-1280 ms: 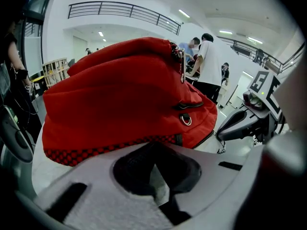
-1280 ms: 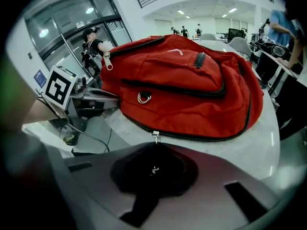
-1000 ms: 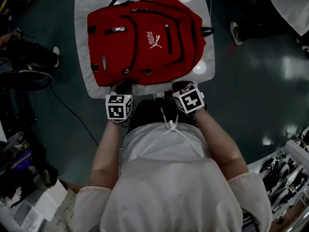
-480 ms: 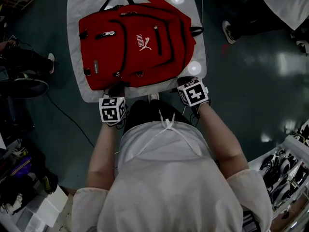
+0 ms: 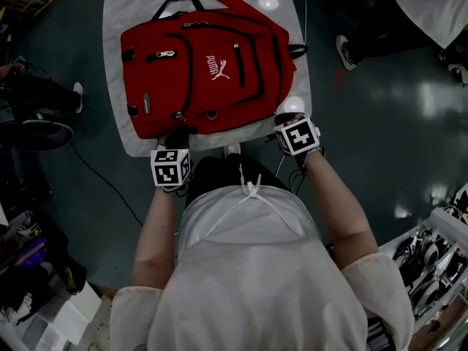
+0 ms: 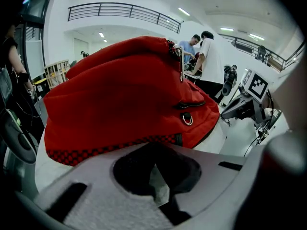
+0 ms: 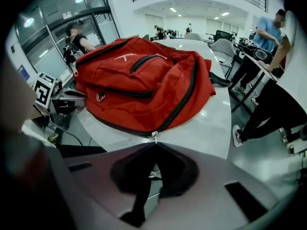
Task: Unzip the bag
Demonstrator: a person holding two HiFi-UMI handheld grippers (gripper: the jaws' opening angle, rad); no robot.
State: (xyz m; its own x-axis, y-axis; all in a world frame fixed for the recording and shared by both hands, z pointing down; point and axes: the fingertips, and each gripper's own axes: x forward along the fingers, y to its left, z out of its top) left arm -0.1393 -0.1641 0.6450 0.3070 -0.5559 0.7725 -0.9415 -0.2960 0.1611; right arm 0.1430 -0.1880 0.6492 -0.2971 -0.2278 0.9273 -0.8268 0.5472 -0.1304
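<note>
A red backpack (image 5: 212, 72) lies flat on a white oval table (image 5: 124, 20). My left gripper (image 5: 175, 136) is at the bag's near left corner. In the left gripper view the jaws (image 6: 154, 145) are shut, right at the checkered bottom trim of the backpack (image 6: 124, 95), pinching that edge. My right gripper (image 5: 284, 119) is at the near right corner. In the right gripper view it (image 7: 154, 143) is shut on the silver zipper pull (image 7: 153, 135) of the long black zipper that runs round the backpack (image 7: 144, 80).
People stand round the table: shoes (image 5: 347, 50) at the right, a person in a white shirt (image 6: 208, 56) behind. A cable (image 5: 110, 174) crosses the dark floor at left. Cluttered shelves (image 5: 431, 262) sit low right, and chairs (image 7: 223, 47) stand beyond the table (image 7: 206, 123).
My right gripper has moved rightward along the bag's near edge to its right corner. The left gripper has stayed at the near left corner.
</note>
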